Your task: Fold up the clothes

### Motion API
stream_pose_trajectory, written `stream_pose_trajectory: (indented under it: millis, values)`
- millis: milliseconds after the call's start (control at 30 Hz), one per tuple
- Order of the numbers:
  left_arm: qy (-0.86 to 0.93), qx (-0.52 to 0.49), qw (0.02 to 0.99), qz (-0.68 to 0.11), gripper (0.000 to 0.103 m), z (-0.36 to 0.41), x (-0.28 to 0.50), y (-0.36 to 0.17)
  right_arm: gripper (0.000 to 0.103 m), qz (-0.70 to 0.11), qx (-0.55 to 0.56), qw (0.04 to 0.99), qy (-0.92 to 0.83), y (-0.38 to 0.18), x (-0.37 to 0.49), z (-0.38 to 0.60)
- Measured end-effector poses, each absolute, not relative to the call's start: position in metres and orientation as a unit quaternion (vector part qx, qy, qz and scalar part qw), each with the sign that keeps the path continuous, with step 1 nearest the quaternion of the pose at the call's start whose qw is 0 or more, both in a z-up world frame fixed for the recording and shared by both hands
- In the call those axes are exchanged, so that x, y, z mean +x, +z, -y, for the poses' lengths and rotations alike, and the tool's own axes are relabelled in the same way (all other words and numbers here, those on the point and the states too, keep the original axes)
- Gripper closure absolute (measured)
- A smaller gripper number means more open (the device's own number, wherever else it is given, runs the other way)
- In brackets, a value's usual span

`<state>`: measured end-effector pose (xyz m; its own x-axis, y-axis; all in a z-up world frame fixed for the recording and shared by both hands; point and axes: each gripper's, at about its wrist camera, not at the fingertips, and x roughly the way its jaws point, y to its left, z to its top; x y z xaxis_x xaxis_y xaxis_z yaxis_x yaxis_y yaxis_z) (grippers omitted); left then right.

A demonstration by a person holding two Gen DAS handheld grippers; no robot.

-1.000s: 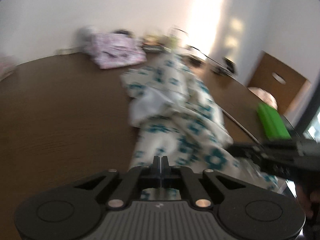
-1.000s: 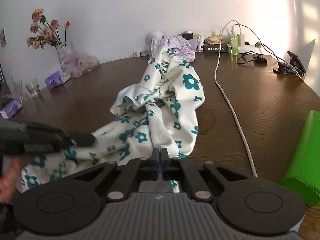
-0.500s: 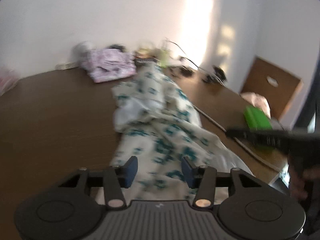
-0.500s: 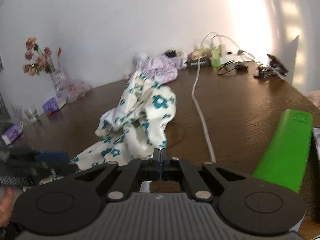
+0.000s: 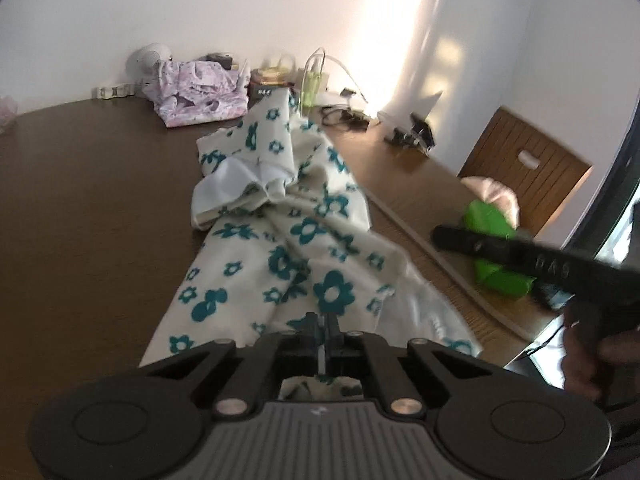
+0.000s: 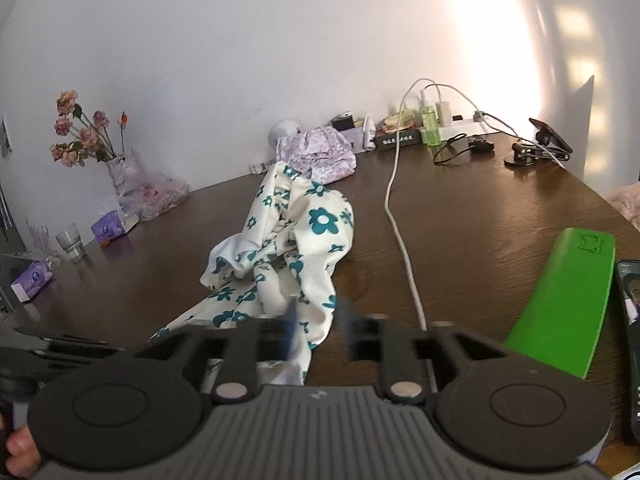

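A white garment with teal flowers [image 5: 304,240] lies crumpled in a long heap on the dark wooden table [image 5: 80,200]. My left gripper [image 5: 322,326] sits at the heap's near end. Its jaws are closing, all but together, with a sliver of the cloth pinched between them. In the right wrist view the garment [image 6: 304,240] runs away from my right gripper [image 6: 320,328], whose blurred jaws are opening. The cloth's near corner lies under the left finger, not pressed by the pads. The right gripper's finger [image 5: 500,252] shows at the right of the left wrist view.
A folded purple garment [image 6: 320,152] lies at the back by the wall. A white cable [image 6: 400,232] runs down the table right of the heap. A green object [image 6: 568,300] and a phone [image 6: 630,320] lie at the right edge. A flower vase [image 6: 120,168] and a glass [image 6: 70,240] stand left.
My left jaws opened wide half a second ago and have closed again on the cloth's near end. My right jaws, shut before, now stand apart, with the cloth no longer clamped.
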<state>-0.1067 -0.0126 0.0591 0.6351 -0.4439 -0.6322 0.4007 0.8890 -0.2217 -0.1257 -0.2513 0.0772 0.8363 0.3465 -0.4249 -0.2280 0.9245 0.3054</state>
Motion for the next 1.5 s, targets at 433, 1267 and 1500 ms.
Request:
stream_pose_trajectory:
  millis: [433, 1267, 1500]
  values:
    - [-0.138, 0.078, 0.929, -0.335, 0.063, 0.025, -0.098, 0.048, 0.098, -0.294, 0.080, 0.935, 0.179, 0.059, -0.096, 0.213]
    - [-0.124, -0.063, 0.922, -0.360, 0.094, -0.051, -0.116, 0.058, 0.101, -0.291, -0.024, 0.918, 0.267, 0.055, -0.147, 0.213]
    - [0.026, -0.267, 0.898, -0.348, 0.077, -0.133, -0.104, 0.047, 0.103, -0.296, -0.017, 0.935, 0.193, 0.049, -0.143, 0.228]
